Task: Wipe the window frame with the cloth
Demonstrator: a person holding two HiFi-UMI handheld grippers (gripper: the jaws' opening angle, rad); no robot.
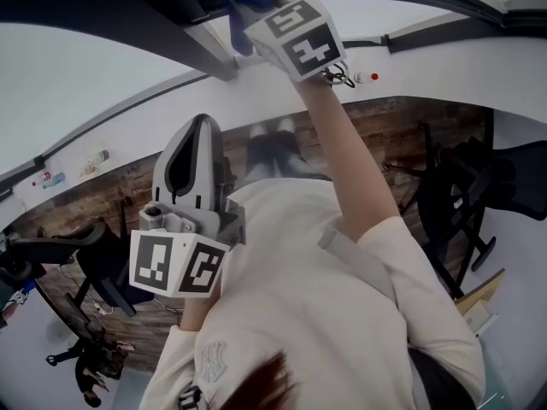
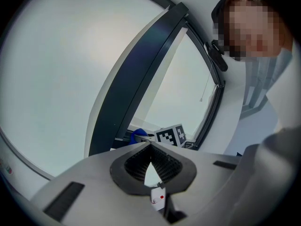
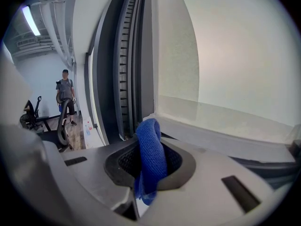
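My right gripper (image 1: 246,17) was raised at the end of the outstretched arm (image 1: 350,169), up at the window frame (image 1: 171,24). In the right gripper view its jaws were clamped on the blue cloth (image 3: 151,159). A folded loop of the cloth stood up out of the right gripper (image 3: 149,147), and a short end hung below the pads. The loop sat just in front of the lower corner, where the dark ribbed track of the window frame (image 3: 124,79) met the pale ledge (image 3: 211,126). I could not tell whether the cloth (image 1: 239,2) was actually touching the frame; from the head view it looked pressed close to the dark bar.

My left gripper (image 1: 203,126) was held lower, near my chest and well apart from the window, pointing up toward it. In its own view the left gripper (image 2: 150,146) had its jaw tips drawn together with nothing between them. Beyond them I saw the curved dark window frame (image 2: 141,74), with a bit of the cloth (image 2: 138,135) beside the other gripper's marker cube.

Off to the side, in the right gripper view, a person (image 3: 65,95) stood on the wooden floor (image 3: 77,133). A black chair (image 1: 453,195) stood on my right in the head view.
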